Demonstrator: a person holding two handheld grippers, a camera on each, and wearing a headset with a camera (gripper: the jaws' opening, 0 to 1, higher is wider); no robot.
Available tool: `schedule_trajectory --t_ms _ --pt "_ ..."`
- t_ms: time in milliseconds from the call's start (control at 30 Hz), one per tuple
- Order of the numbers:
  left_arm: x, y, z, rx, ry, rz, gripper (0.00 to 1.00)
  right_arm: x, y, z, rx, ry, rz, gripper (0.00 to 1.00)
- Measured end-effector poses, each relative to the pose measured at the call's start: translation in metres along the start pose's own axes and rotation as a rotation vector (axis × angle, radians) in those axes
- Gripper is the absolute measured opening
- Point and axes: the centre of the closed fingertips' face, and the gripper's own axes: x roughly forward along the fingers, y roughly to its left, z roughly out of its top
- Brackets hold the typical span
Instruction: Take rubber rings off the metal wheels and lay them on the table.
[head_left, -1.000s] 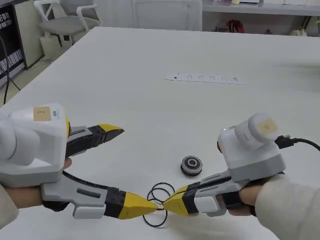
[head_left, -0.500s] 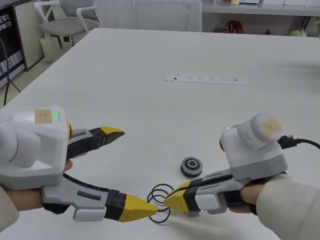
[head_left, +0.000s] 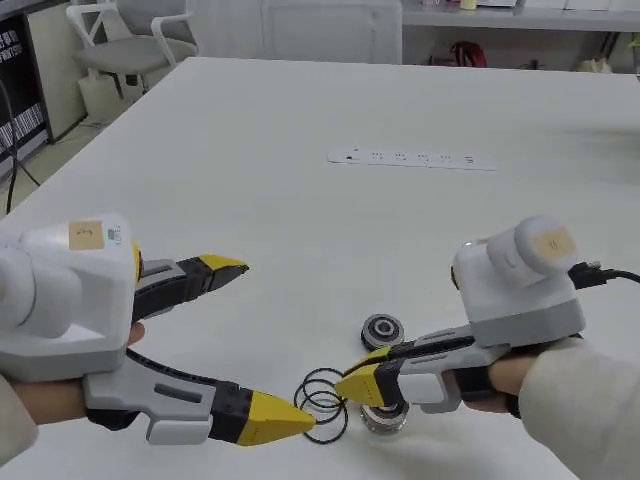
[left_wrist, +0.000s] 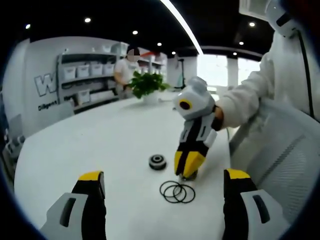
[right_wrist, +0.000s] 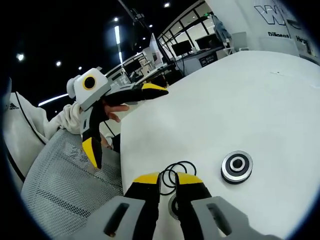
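Observation:
Three thin black rubber rings (head_left: 322, 398) lie overlapping on the white table (head_left: 300, 180). My right gripper (head_left: 352, 385) hovers just right of them, its jaws shut with nothing seen between them. A bare metal wheel (head_left: 384, 417) stands under it. A second wheel (head_left: 382, 330) with a black ring on it sits a little farther back. My left gripper (head_left: 255, 345) is open wide, its lower jaw tip beside the rings. In the left gripper view the rings (left_wrist: 177, 191) lie between my jaws, past the wheel (left_wrist: 158, 161). In the right gripper view the rings (right_wrist: 175, 172) and ringed wheel (right_wrist: 237, 166) lie ahead.
A white power strip (head_left: 410, 158) lies mid-table, farther back. A grey chair (head_left: 130, 40) stands off the far left corner. A green plant (left_wrist: 145, 82) stands at the far end of the table in the left gripper view. The table's near edge is close to both hands.
My right gripper has lifted and drawn back to the right, off the rings, uncovering the bare metal wheel under it. The left gripper has hardly moved.

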Motion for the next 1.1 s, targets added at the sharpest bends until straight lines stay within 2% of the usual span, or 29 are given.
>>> schedule_trajectory --t_ms 367,733,1100 --pt "0.0 -0.001 0.0 -0.002 0.003 -0.002 1.0 -0.018 -0.014 0.016 -0.006 -0.062 -0.039 0.09" --pt "0.0 -0.001 0.0 -0.006 0.001 -0.004 1.0 -0.037 -0.029 0.032 -0.018 -0.128 -0.106 0.1" --pt "0.001 -0.001 0.0 -0.014 0.0 -0.006 1.0 -0.059 -0.047 0.043 0.002 -0.196 -0.17 0.11"
